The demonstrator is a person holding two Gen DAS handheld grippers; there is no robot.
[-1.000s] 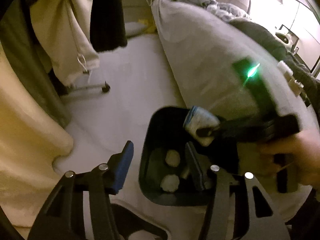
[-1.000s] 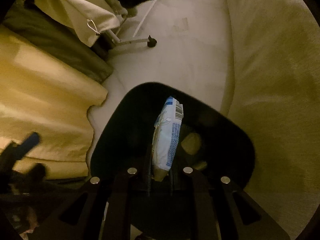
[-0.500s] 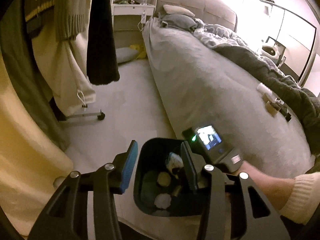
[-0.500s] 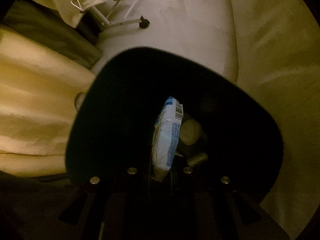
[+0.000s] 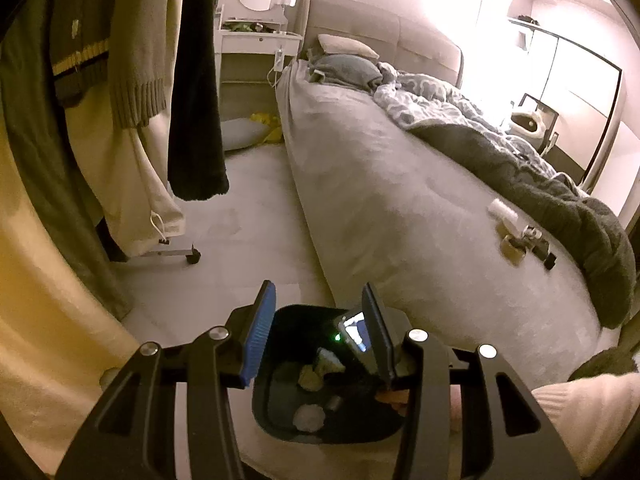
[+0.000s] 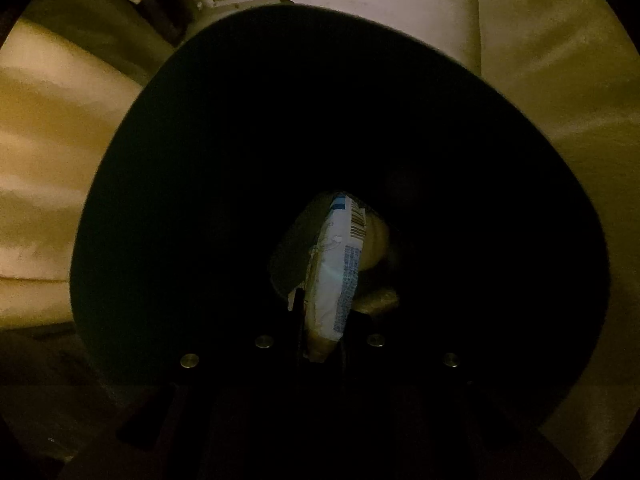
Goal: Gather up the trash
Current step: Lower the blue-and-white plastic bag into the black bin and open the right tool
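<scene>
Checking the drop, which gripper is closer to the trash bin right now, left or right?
Right. The right gripper is down inside the trash bin, shut on a white and blue wrapper. The left gripper hangs above and in front of the bin, holding nothing.

bin mouth open, bed alongside

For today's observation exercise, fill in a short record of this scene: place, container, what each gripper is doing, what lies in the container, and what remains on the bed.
Place: bedroom, floor beside the bed
Container: dark bin on the floor
Right gripper: shut on a white and blue wrapper, inside the bin's mouth
Left gripper: open, empty, above the bin
Bin contents: crumpled tissues
On bed: small items, too small to identify
</scene>
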